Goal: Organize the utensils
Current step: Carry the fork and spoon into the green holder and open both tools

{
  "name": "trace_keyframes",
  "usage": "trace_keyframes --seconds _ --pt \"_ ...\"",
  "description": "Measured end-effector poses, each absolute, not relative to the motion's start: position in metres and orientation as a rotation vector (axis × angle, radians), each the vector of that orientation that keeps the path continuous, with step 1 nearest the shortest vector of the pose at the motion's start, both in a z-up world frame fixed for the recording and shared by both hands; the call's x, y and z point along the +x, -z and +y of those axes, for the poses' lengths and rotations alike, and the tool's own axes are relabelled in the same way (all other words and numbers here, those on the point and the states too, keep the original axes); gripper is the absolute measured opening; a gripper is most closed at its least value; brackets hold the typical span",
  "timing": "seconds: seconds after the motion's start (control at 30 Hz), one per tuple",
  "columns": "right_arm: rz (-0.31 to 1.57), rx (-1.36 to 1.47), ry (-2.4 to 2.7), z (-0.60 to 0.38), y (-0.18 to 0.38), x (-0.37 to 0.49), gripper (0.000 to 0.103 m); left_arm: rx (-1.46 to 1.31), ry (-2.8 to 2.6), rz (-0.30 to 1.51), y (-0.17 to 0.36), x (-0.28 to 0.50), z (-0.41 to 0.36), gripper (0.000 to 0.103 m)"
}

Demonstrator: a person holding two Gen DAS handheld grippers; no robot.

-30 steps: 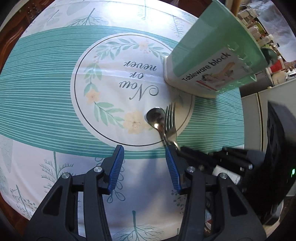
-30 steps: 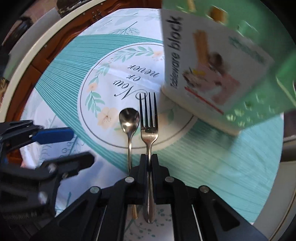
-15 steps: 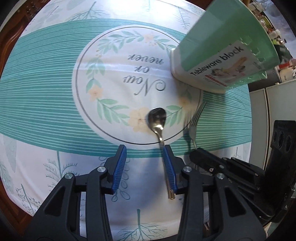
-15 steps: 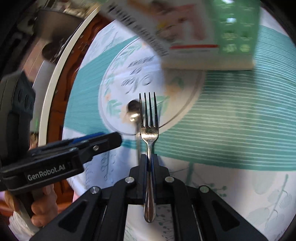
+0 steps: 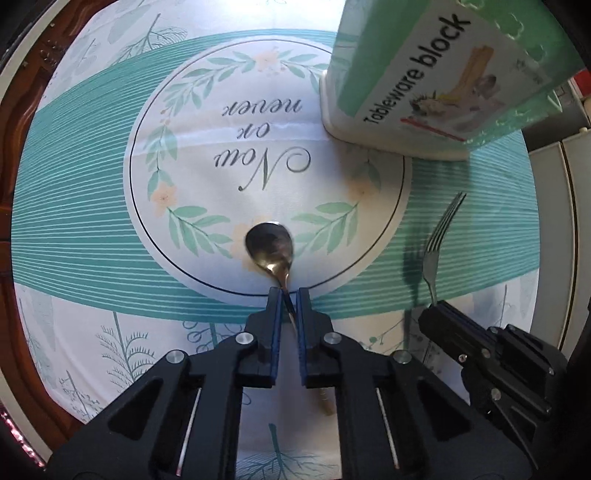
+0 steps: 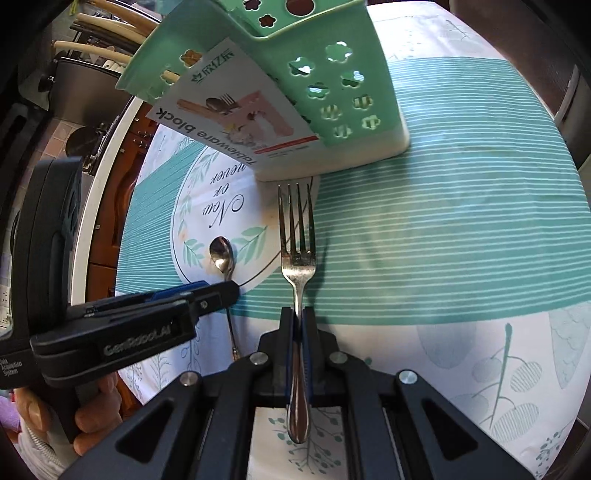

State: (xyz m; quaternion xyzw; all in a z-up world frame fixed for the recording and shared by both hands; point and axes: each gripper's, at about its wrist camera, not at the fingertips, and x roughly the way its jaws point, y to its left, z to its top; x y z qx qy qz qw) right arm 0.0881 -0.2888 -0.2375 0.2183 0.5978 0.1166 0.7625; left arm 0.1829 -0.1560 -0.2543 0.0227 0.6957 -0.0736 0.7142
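Utensils sit in both your grippers over the round table (image 5: 22,122), whose leaf-printed tablecloth (image 5: 74,229) carries teal stripes. Your left gripper (image 5: 288,295) is pinched on the spoon (image 5: 269,245), bowl lying inside the cloth's central wreath ring. Your right gripper (image 6: 296,314) clamps the fork (image 6: 297,236), tines toward the green tableware holder (image 6: 314,92) near the table's far edge. Cream chair backs (image 6: 99,33) stand beyond it.

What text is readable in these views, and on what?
"Tableware block": label on the green utensil holder.
"Now or never": printed on the tablecloth, upside down from the cameras.
"GenRobot.AI": side of the left hand-held gripper.
"Data Acquisition System", partly cut off: same gripper's body.
Green characters at the label's top and small print under its red stripe: unreadable.
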Motion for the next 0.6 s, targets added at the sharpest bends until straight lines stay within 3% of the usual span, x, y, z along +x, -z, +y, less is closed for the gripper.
trace_keyframes --seconds 0.27,0.6 --pt "1.269 0.474 -0.260 -0.288 0.230 0.085 0.004 0.000 0.277 1.398 0.220 0.158 -0.136 0.001" --pt "1.002 0.418 -0.267 -0.303 0.180 0.066 0.004 0.012 0.394 0.942 0.091 0.128 -0.140 0.001"
